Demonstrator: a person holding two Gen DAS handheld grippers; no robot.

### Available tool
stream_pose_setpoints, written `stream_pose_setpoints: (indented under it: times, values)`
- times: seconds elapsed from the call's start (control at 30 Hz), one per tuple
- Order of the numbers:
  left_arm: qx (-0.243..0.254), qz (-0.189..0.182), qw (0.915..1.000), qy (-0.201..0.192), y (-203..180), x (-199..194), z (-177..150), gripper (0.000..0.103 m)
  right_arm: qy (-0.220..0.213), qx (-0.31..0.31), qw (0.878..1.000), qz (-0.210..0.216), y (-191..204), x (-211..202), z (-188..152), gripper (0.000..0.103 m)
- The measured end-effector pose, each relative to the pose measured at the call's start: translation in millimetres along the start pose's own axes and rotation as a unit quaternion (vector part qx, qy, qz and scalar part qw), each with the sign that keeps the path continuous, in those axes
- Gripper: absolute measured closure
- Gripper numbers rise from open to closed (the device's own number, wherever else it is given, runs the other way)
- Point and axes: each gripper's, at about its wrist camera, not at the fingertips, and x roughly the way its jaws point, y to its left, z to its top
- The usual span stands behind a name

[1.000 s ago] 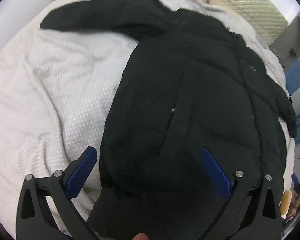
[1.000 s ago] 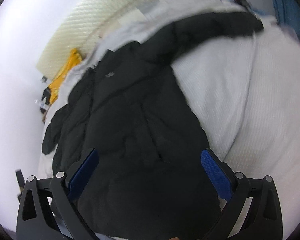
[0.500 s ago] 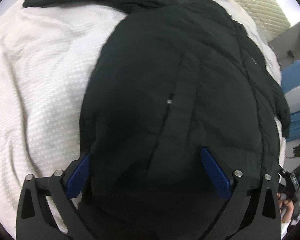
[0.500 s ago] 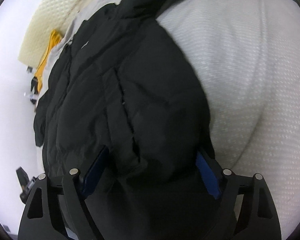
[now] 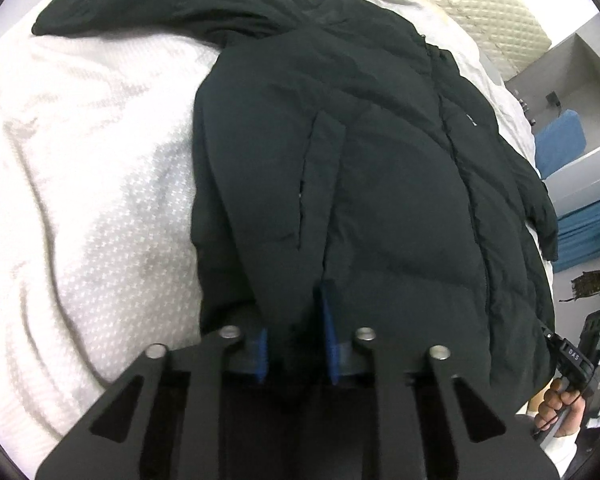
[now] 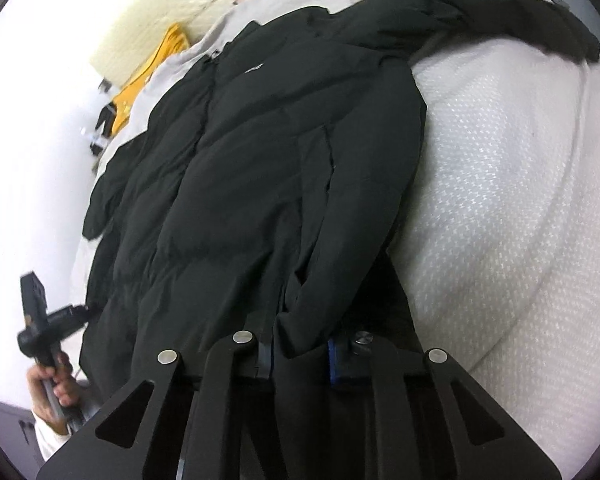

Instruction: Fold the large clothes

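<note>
Now both grippers' fingers, L [image 5: 296,344] & R [image 6: 300,354], clamped on puffy black jacket [image 5: 380,160] hem, waffle-knit white blanket [image 5: 80,200] beneath.

Matt padded jacket [image 5: 380,168] — waffle-textured cloth bedcover [image 5: 80,200].

A white textured bedspread [image 5: 100,208] covers the bed, rumpled into soft folds and evenly lit. At its far end stands a cream quilted headboard [image 5: 472,4], with a paler grey sheet [image 6: 268,4] lying just before it. Beside the headboard in the right wrist view, a yellow cloth [image 6: 148,76] lies by the plain white wall [image 6: 32,128]. Off the bedspread's other side sit a grey shelf unit [image 5: 580,64] and blue cushions [image 5: 560,144].
</note>
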Motion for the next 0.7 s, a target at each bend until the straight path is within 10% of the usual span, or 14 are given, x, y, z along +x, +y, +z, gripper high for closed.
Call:
stream_pose_setpoints:
  times: [0.3, 0.7]
  values:
    - [0.038, 0.034, 0.9987, -0.003, -3.3, -40.2, -7.4, 0.096, 0.032, -0.071, 0.996, -0.05, 29.7, -23.3, 2.4, 0.093]
    - [0.047, 0.113, 0.9903, 0.065, 4.6, 8.7, 4.1, 0.095, 0.151, -0.047, 0.98, -0.121, -1.3, 51.2, 20.2, 0.088]
